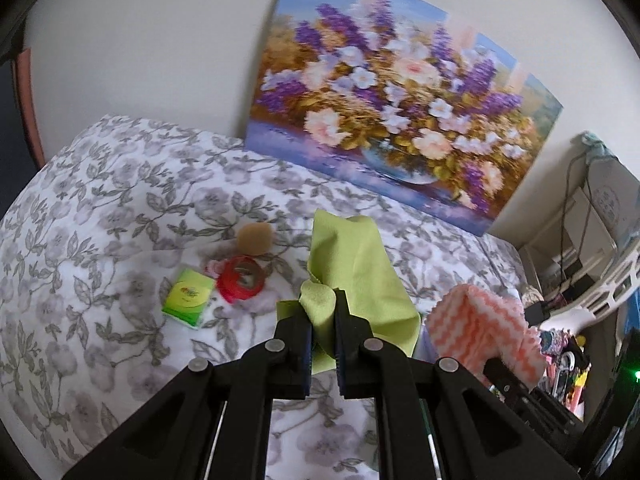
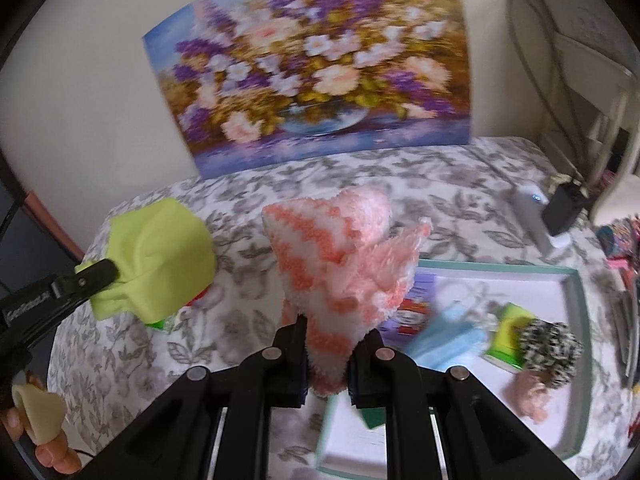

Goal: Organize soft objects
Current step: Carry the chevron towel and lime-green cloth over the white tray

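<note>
Two cloths are hanging off the bed: left gripper (image 1: 324,320) is pinching green cloth (image 1: 352,264), right gripper (image 2: 328,344) is clamping fuzzy pink cloth (image 2: 336,256). Tray (image 2: 576,312) is lying just below-right of right gripper, so pink cloth's nearer; green's well left.

Black gripper (image 1: 323,300), grey rivets, blue pads.

Flower painting (image 1: 400,92) leaning on wall behind floral bedspread (image 1: 100,208) — white charger (image 2: 538,216), black adapter (image 2: 564,208) at bed edge.
</note>
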